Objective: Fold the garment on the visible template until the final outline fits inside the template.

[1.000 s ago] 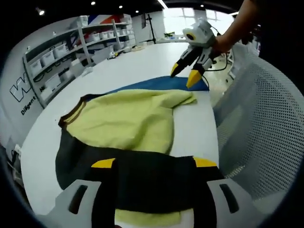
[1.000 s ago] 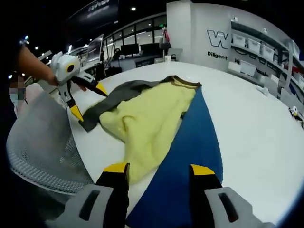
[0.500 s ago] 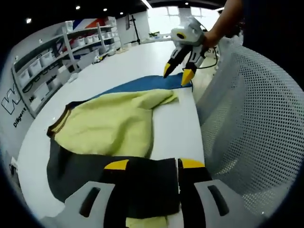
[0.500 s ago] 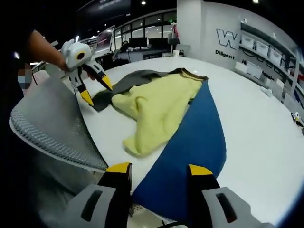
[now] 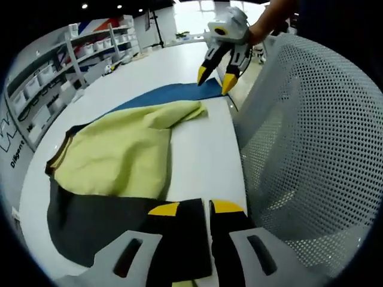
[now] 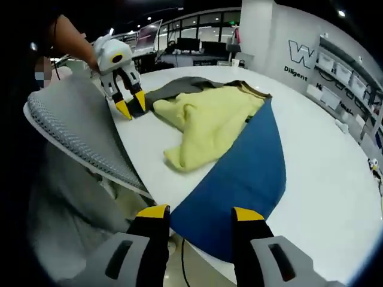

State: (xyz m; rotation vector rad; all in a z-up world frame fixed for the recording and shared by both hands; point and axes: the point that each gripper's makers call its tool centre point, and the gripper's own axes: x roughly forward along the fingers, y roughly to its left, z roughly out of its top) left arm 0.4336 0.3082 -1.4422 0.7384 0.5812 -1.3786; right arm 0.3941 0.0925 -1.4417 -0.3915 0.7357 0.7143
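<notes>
At the bottom of the left gripper view, the left gripper [image 5: 194, 207] had jaws nearly pressed together over the dark hem of the garment [image 5: 114, 155], which lay on the counter [image 5: 206, 149], partly over the blue template [image 5: 173, 94]. At the bottom of the right gripper view, the right gripper [image 6: 194, 211] held spread jaws over the template's near edge, gripping nothing. The fold looked barely begun; next, the hem needs lifting toward the template.

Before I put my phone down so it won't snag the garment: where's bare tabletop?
Bare white table lies beyond the blue template, toward the shelves. A narrower strip runs between the yellow garment and the mesh chair. That chair-side edge is crowded.
</notes>
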